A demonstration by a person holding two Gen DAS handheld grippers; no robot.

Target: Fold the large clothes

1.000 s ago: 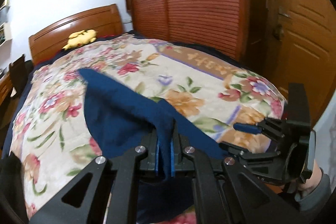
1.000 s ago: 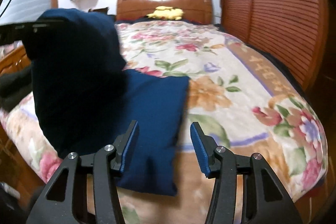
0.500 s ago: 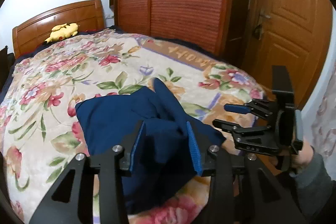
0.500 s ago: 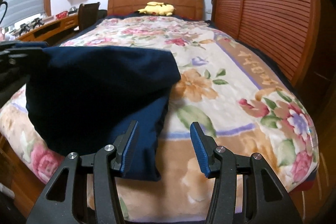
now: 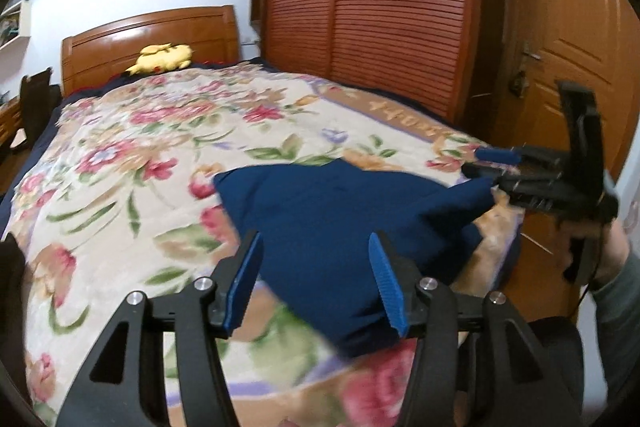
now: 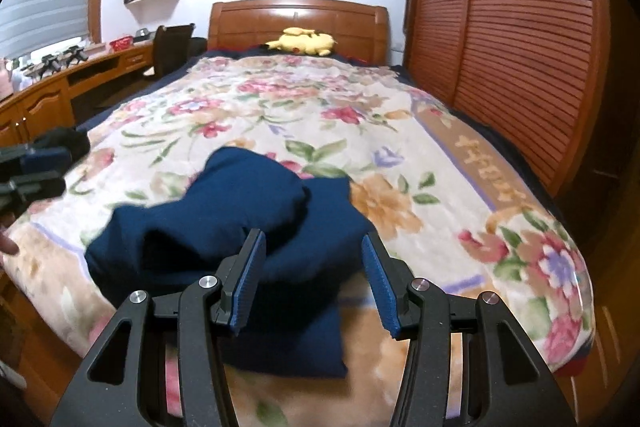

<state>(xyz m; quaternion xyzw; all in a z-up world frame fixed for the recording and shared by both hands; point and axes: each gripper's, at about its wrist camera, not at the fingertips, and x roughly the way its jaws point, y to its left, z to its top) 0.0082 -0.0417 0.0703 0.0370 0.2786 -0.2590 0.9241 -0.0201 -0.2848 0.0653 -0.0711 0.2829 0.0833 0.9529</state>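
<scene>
A navy blue garment [image 5: 340, 203] lies folded over in a soft heap on the floral blanket [image 5: 140, 163] near the foot of the bed. My left gripper [image 5: 316, 243] hovers just in front of it with its jaws opening; the cloth shows behind the gap and neither pad presses on it. In the right wrist view the garment [image 6: 208, 219] bulges just beyond my right gripper [image 6: 313, 239], which stands open and grips nothing. The right gripper [image 5: 490, 169] appears at the garment's raised right corner. The left gripper [image 6: 40, 171] sits at the far left edge.
A yellow plush toy [image 6: 304, 41] lies by the wooden headboard [image 6: 296, 19]. A slatted wardrobe [image 5: 380, 7] runs along the bed's right side, with a door [image 5: 568, 27] beyond it. A desk [image 6: 60, 87] and chair [image 6: 172, 47] stand on the left. A hand [image 5: 592, 255] holds the right gripper.
The left gripper was shut on a raised fold of the navy cloth and has let go. The lifted cloth has dropped onto the garment on the bed, and the left gripper has drawn back.
</scene>
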